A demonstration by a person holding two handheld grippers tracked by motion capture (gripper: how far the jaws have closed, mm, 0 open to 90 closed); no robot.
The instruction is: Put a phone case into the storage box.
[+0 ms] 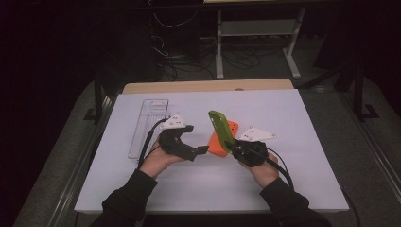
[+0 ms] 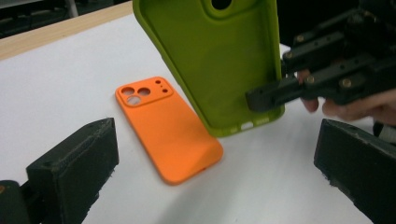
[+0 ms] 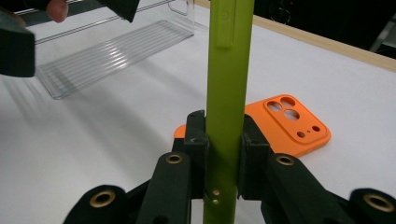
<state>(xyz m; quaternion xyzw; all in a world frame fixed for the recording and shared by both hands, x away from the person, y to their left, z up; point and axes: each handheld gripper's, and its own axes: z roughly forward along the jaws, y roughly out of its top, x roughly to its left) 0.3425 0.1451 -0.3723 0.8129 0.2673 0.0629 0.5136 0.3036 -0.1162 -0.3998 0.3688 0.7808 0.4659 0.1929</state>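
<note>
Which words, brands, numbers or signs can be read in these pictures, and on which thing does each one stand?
None: no readable text anywhere.
Green phone case: plain, only a raised button shape on its edge.
Orange phone case: plain, only camera holes.
Clear plastic tray: ribbed, no label.
Right gripper, left gripper: no markings legible.

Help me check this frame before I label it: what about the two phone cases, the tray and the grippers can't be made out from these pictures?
- Orange case: in the high view, the green case covers its near part.
- Green case's top: cut by the upper edge in the left gripper view.
- Right gripper: its pads hide the case's lower sides.
- Clear tray: far end cut off in the right gripper view; contents unreadable through glare.
- Left gripper: only its open jaw tips show.
</note>
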